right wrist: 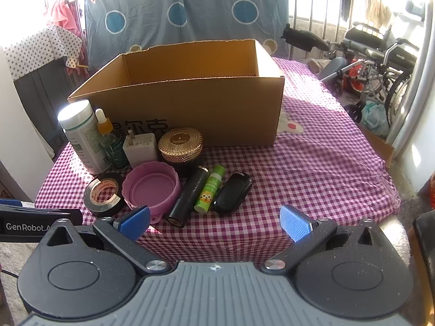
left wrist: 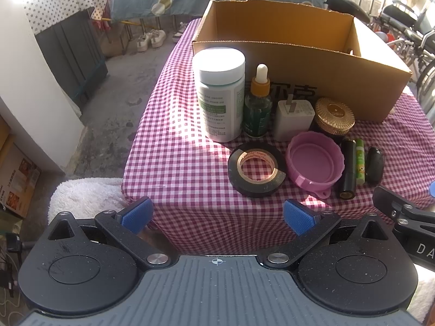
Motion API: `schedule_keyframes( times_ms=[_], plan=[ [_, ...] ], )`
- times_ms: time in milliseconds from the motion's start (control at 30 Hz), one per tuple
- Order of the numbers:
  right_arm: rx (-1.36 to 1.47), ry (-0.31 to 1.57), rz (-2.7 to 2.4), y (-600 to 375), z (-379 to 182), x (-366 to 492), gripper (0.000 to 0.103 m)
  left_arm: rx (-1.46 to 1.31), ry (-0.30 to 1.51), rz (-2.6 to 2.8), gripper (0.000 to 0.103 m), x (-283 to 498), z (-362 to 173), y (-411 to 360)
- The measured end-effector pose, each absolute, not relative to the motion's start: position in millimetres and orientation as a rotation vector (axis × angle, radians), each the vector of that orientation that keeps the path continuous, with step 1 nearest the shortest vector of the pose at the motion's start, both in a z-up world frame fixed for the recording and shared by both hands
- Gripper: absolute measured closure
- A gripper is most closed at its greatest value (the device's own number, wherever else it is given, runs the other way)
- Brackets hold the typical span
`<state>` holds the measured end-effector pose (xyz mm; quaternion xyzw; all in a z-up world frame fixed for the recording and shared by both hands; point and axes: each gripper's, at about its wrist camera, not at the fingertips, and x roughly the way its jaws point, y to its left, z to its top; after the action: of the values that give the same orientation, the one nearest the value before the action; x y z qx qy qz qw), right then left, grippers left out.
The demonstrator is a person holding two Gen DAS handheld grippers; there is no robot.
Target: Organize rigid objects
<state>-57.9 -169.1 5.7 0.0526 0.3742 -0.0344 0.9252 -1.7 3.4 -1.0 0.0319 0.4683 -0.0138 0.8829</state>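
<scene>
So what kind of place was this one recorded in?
Probably a home balcony or sunroom: a bedsheet hangs along a metal railing, shoes sit on the concrete floor, and a wheelchair is parked beside the gingham-covered table.

Checked red-and-white cloth [right wrist: 312, 168] covers the table, hanging over its near edge, sunlit in patches. Beyond the far edge hangs a blue-grey sheet [right wrist: 212, 13] with blue circles. Past the left edge: a star-print cover [left wrist: 62, 2] over a dark grey cabinet [left wrist: 73, 54], and pale shoes [left wrist: 151, 39] on the concrete floor. Past the right edge: a folded wheelchair [right wrist: 380, 54] by a metal railing [right wrist: 320, 13]. A white fluffy towel [left wrist: 84, 195] lies below the near left corner.
</scene>
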Motion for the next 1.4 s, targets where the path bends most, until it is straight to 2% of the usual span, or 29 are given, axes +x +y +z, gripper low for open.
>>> schedule_keyframes(
  times_ms=[700,1100,1200,1267,1367,1400],
  plan=[
    [0.123,0.743,-0.097,-178,4,-61,0.0,0.082,0.963,-0.051,0.001,-4,-2,2],
    [0.301,0.618,-0.119,-242,13,-65,0.0,0.056,0.757,-0.378,0.001,-7,12,-24],
    [0.332,0.632,-0.13,-253,8,-59,0.008,0.025,0.742,-0.461,0.002,1,11,-34],
    [0.35,0.65,-0.128,-257,3,-54,0.023,0.027,0.758,-0.504,0.005,8,7,-43],
    [0.375,0.688,-0.103,-261,-7,-45,0.035,0.049,0.79,-0.564,0.013,15,1,-55],
    [0.375,0.705,-0.093,-261,-10,-40,0.037,0.06,0.793,-0.578,0.021,17,0,-59]
  ],
)
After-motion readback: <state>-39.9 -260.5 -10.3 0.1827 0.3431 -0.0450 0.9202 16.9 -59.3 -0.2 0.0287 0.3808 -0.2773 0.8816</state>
